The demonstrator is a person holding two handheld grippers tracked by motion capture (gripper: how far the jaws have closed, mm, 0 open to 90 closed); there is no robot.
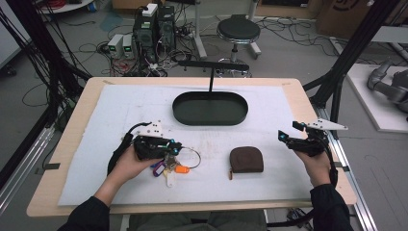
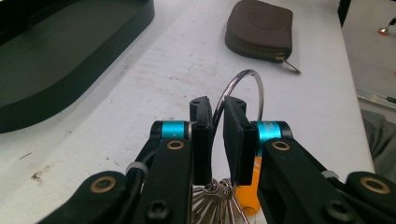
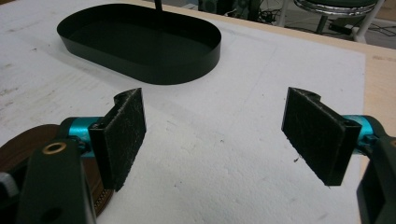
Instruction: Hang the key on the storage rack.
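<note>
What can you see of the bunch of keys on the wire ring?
The bunch of keys lies on the white mat: silvery keys with purple, orange and pale tags, strung on a thin metal wire loop. The left gripper is closed on that loop; the keys fan out beneath its jaws.

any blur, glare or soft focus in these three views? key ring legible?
High view: even light, soft overall, the keys small and mushy. Left gripper view: the fingers sharp, the key ring between them clear with a slight glint, the brown pouch softer. Right gripper view: the fingers crisp, the black tray slightly soft, no glare.
</note>
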